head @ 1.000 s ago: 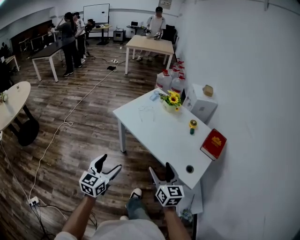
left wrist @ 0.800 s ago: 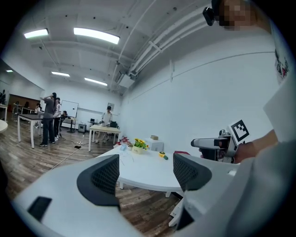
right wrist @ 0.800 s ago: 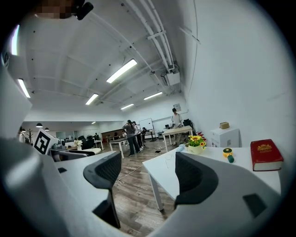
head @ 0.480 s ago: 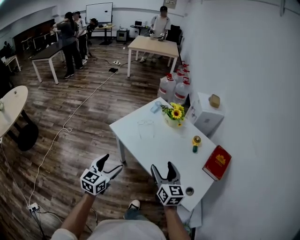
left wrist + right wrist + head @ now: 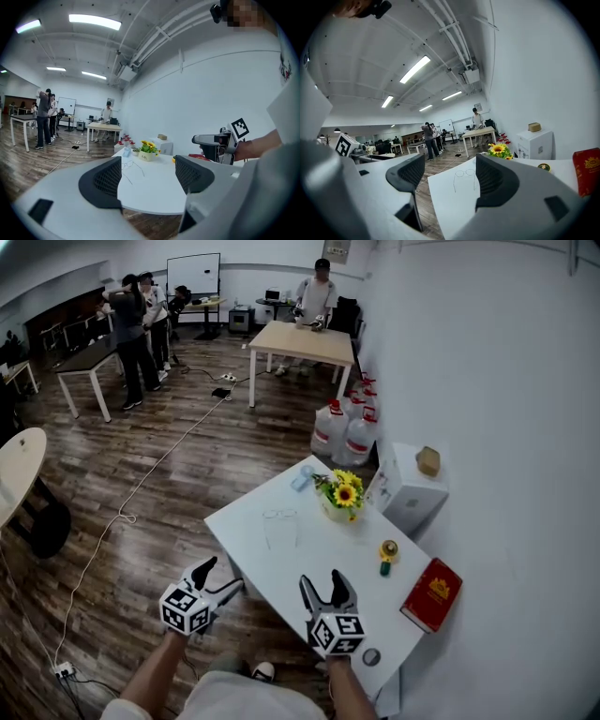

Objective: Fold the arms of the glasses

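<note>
Lying unfolded, glasses [image 5: 278, 516] point arms toward the camera.

An open-plan office: a whiteboard [image 5: 193, 271] at eleven o'clock, a work table [image 5: 300, 335] toward twelve, people [image 5: 127, 329] standing at ten, water jugs [image 5: 345, 435] along the wall, strip lights [image 5: 95, 19] overhead.

The white table [image 5: 281, 568] is seen from high above in the head view, which is aimed steeply down from off its near corner. The left gripper view is set low, off the table's near left edge, and faced almost level across it. The right gripper view is held low at the near corner and aimed along the top. The glasses [image 5: 278, 515] and sunflowers [image 5: 343, 491] are shared by all three.
</note>
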Tool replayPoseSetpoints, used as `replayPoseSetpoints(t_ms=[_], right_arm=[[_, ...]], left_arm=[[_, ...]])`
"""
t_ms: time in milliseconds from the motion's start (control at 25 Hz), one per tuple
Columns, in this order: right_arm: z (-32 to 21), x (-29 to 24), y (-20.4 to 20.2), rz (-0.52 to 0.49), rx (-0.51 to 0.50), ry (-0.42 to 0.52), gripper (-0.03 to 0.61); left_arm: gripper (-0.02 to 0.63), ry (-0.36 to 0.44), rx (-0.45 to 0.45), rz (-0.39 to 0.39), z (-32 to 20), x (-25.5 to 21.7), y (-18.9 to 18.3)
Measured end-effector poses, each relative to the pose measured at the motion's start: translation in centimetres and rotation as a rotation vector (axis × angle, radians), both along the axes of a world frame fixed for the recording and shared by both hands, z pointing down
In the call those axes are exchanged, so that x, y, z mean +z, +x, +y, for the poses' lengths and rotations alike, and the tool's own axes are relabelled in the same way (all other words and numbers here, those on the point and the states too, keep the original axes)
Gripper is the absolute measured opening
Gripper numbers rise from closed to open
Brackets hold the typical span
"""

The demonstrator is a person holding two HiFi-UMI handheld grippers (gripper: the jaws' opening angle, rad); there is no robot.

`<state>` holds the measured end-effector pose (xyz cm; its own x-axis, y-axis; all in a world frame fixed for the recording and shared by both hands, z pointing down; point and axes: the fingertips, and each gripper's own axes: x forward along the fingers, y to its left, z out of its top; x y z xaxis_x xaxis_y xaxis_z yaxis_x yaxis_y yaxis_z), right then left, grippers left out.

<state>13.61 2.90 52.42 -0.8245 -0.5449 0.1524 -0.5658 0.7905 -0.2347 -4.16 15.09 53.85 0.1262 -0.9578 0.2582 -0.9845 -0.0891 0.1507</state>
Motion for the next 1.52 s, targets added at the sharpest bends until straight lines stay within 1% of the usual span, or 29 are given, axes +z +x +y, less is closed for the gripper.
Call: replayPoseSetpoints(t_ms=[160, 360, 520, 640, 720, 920, 1200, 1360, 1520], right_arm=[[-2.9, 0.1, -0.6, -0.018, 0.010, -0.009, 0.325], [-5.7, -0.2, -1.2, -0.007, 0.024, 0.002, 0.322], [-9.0, 0.4, -1.3, -0.009, 0.050, 0.007, 0.319], [-11.0, 1.1, -1.4, 0.001, 0.089, -0.005, 0.318], [-12.4, 1.3, -1.8, 0.010, 0.117, -0.010, 0.300], [-17.5, 1.5, -3.0, 0.029, 0.195, -0.024, 0.290], [-22.9, 0.1, -5.8, 0.035, 0.327, -0.022, 0.287], [-25.3, 0.1, -7.7, 0.045, 0.386, -0.026, 0.285], [-27.0, 0.9, -9.6, 0.054, 0.438, -0.037, 0.284]], left_arm=[[0.353, -0.002, 0.003, 0.008, -2.5, 0.2, -1.2], [0.345, -0.009, 0.020, 0.012, -5.5, 0.5, -2.6], [0.341, -0.012, 0.054, 0.023, -10.1, 1.5, -3.2], [0.337, -0.015, 0.114, 0.026, -13.6, 2.0, -3.5], [0.336, -0.019, 0.162, 0.022, -16.1, 2.1, -3.9], [0.331, -0.043, 0.272, 0.024, -23.2, 2.8, -5.5], [0.325, -0.069, 0.453, 0.010, -31.6, 2.7, -7.9], [0.318, -0.087, 0.533, 0.024, -35.4, 3.1, -9.7], [0.313, -0.097, 0.590, 0.051, -38.7, 3.9, -11.6]])
